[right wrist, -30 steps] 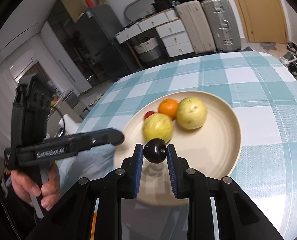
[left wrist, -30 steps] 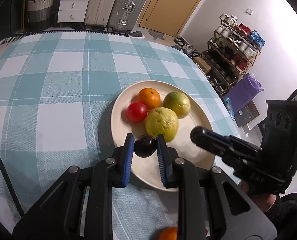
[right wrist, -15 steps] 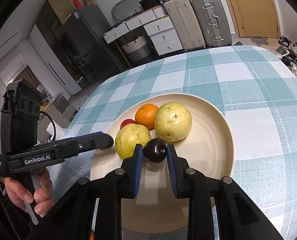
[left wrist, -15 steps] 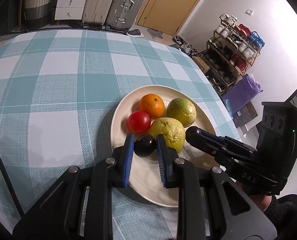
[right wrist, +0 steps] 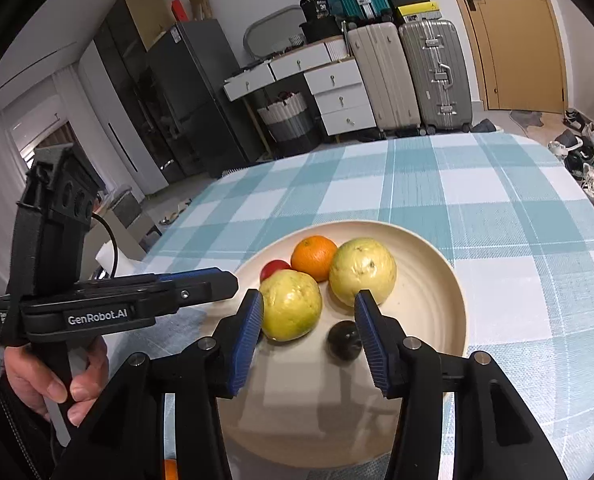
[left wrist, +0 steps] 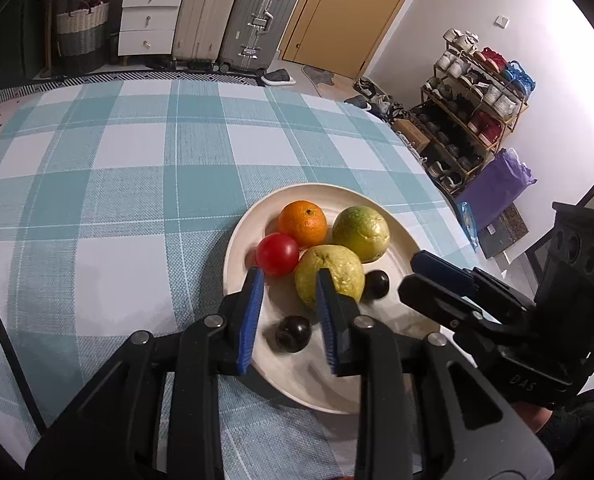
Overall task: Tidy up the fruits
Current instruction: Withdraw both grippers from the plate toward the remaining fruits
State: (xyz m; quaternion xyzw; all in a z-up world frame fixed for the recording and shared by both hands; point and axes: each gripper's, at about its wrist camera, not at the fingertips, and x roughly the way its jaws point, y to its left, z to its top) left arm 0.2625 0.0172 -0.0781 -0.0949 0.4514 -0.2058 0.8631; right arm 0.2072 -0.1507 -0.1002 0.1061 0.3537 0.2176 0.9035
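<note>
A cream plate [left wrist: 401,208] [right wrist: 437,264] on the checked tablecloth holds an orange [left wrist: 302,223] [right wrist: 314,257], a red tomato [left wrist: 277,254] [right wrist: 273,268], two yellow-green guavas [left wrist: 331,274] [left wrist: 361,233] [right wrist: 291,305] [right wrist: 363,271] and two dark plums. My left gripper [left wrist: 289,284] is open above one plum [left wrist: 293,334] lying on the plate. My right gripper [right wrist: 309,300] is open over the other plum [right wrist: 345,339] [left wrist: 376,285], which lies by its right finger. Both grippers are empty.
The right gripper's body [left wrist: 497,312] shows at the right of the left wrist view; the left gripper and hand [right wrist: 97,300] show at left in the right wrist view. An orange fruit [right wrist: 170,470] peeks at the bottom edge. The table edge lies just past the plate on the right.
Both grippers have opened and each let its dark plum down onto the plate. Both have moved forward over the plate.
</note>
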